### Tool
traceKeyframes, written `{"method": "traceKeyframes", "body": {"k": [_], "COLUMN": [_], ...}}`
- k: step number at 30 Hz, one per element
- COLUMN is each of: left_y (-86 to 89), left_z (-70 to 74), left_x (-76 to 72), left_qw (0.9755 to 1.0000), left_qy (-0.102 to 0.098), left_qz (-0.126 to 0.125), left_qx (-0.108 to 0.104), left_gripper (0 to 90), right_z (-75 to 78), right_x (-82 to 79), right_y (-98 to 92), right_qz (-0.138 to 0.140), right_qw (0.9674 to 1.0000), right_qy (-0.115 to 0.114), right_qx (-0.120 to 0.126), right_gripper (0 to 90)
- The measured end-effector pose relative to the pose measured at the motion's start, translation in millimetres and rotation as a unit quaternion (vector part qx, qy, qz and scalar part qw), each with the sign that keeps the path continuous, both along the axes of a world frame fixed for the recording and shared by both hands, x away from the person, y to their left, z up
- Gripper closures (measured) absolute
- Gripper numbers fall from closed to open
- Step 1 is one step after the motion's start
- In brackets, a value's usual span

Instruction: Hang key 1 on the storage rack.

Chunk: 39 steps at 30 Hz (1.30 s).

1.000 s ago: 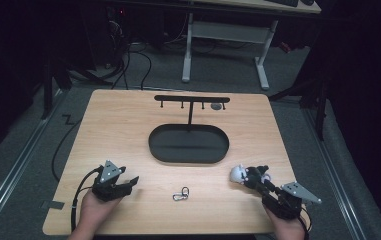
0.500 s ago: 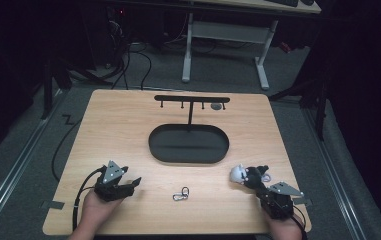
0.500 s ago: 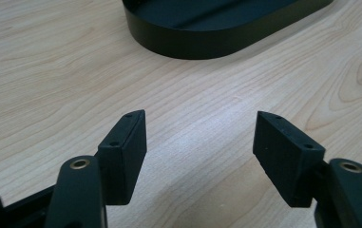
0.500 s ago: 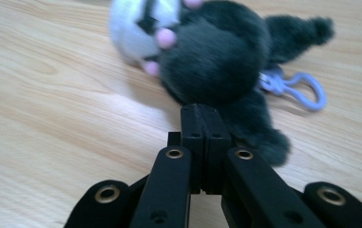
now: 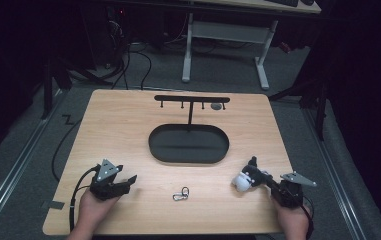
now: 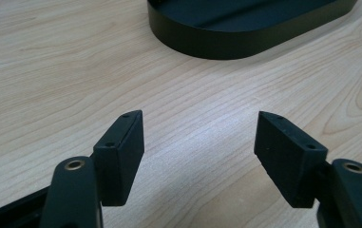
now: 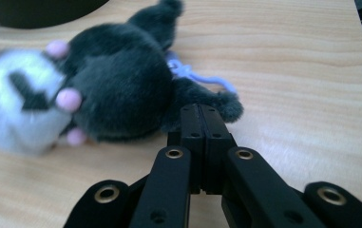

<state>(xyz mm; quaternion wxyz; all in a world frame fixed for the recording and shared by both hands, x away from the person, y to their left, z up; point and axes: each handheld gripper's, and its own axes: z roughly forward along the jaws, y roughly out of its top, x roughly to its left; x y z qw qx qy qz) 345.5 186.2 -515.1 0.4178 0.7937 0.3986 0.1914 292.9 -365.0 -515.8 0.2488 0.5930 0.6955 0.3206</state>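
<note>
A small plush toy (image 5: 241, 181) (image 7: 98, 85), dark grey with a white face and pink spots, lies on the wooden table near the front right. My right gripper (image 5: 264, 181) (image 7: 200, 108) is shut, its tips against the toy's dark leg. Whether any fur is pinched I cannot tell. A lilac loop (image 7: 193, 76) shows behind the toy. At the front left, my left gripper (image 5: 127, 183) (image 6: 200, 142) rests low over bare wood. Its jaws have just been opening and stand wide with nothing between them.
A black oval tray (image 5: 153, 145) (image 6: 245, 28) sits mid-table. Behind it stands a black T-shaped rack (image 5: 192, 99) with hooks, one bearing a small grey item (image 5: 217, 106). A metal clip (image 5: 180, 194) lies between the grippers near the front edge.
My right hand has drawn back toward the front edge, and the plush has slid with it. Its jaws have closed. The left hand has stayed in place.
</note>
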Motion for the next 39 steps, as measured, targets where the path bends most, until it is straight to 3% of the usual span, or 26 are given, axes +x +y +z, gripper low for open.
{"method": "traceKeyframes", "body": {"k": [8, 11, 16, 23, 29, 32, 34, 37, 39], "left_y": [2.6, 1.9, 3.7, 5.0, 2.4, 2.6, 4.8, 5.6, 5.4], "left_z": [-2.1, -2.8, -0.9, 3.1, 5.9, 2.8, 3.3, 6.1, 5.7], "left_x": [2.3, 1.8, -0.2, -0.8, -4.2, -13.3, -15.3, -15.4, -15.3], "left_qw": [1.0, 0.9999, 1.0, 0.9999, 0.9995, 0.9988, 0.9992, 0.9992, 0.9989], "left_qy": [0.006, 0.009, 0.007, 0.001, -0.001, -0.014, -0.009, -0.013, -0.016], "left_qz": [0.004, -0.001, -0.005, -0.014, -0.031, -0.037, -0.037, -0.036, -0.04], "left_qx": [0.0, 0.005, 0.003, -0.008, 0.004, 0.028, 0.016, 0.01, 0.017], "left_gripper": [34.4, 34.7, 34.4, 34.1, 32.9, 33.5, 33.7, 33.9, 33.9], "right_z": [0.0, -0.5, 1.3, -0.6, 0.3, 2.4, 4.6, 5.1, 4.1], "right_x": [29.6, 33.6, 21.5, 5.5, -2.2, -6.2, -7.6, -7.3, -6.8], "right_y": [-5.7, -5.6, -2.9, 1.4, 3.9, 6.5, 7.9, 10.4, 11.6], "right_qz": [0.002, 0.0, 0.004, 0.013, 0.014, 0.013, 0.012, 0.011, 0.011], "right_qw": [1.0, 0.9999, 0.9998, 0.9998, 0.9999, 0.9998, 0.9999, 0.9998, 0.9997], "right_qy": [0.005, 0.005, -0.005, 0.001, 0.007, 0.007, 0.005, 0.011, 0.017], "right_qx": [-0.004, -0.011, -0.019, -0.017, -0.007, -0.01, -0.008, -0.011, -0.014], "right_gripper": [89.1, 87.0, 85.6, 82.5, 78.2, 77.5, 77.2, 79.7, 85.3]}}
